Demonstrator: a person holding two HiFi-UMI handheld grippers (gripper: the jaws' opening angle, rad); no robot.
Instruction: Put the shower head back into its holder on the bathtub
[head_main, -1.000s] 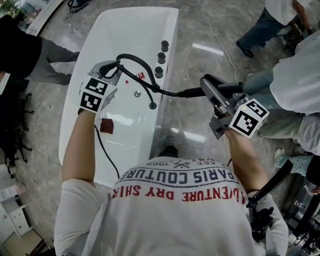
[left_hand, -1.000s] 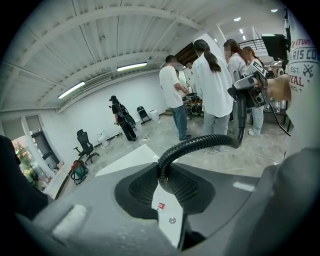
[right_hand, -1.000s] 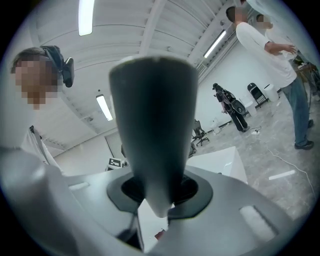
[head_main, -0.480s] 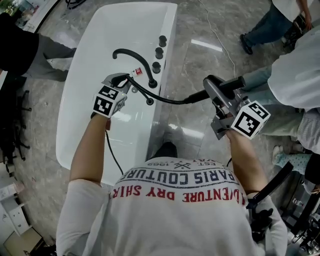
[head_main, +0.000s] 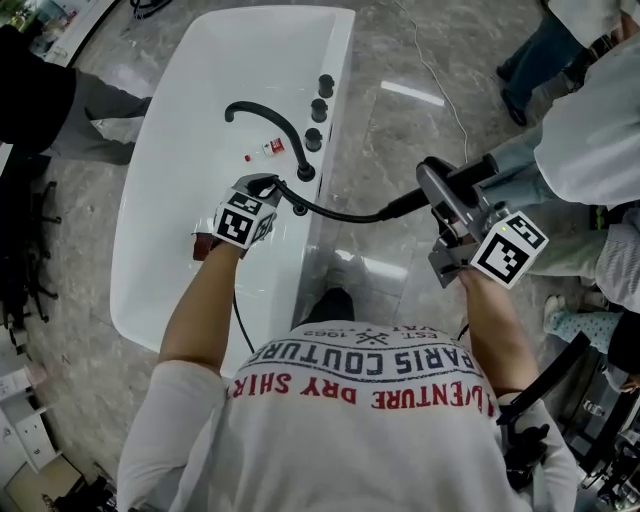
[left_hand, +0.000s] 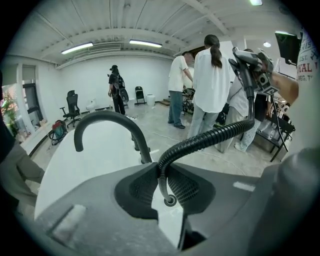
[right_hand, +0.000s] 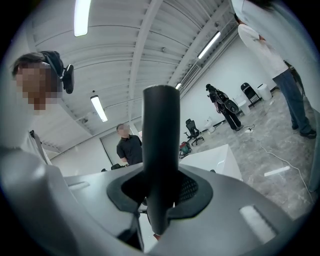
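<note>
A black shower head (head_main: 470, 174) with its handle (right_hand: 160, 150) sits across my right gripper (head_main: 441, 194), whose jaws are shut on it, out over the floor to the right of the white bathtub (head_main: 170, 190). Its ribbed black hose (head_main: 345, 213) runs left to the holder hole (head_main: 300, 209) in the tub rim. My left gripper (head_main: 268, 186) is shut on that hose (left_hand: 210, 140) just above the hole's ring (left_hand: 170, 201). In the gripper views the pinches are at the left gripper (left_hand: 161, 172) and the right gripper (right_hand: 159, 192).
A curved black faucet (head_main: 265, 115) and three black knobs (head_main: 320, 105) stand on the rim beyond the hole. A small red-and-white item (head_main: 268, 148) lies in the tub. People stand on the marble floor at the right (head_main: 590, 130) and at the left (head_main: 40, 100).
My left gripper has come down and nearer along the tub rim, sliding along the hose to just above the holder hole. The right gripper and shower head have hardly shifted.
</note>
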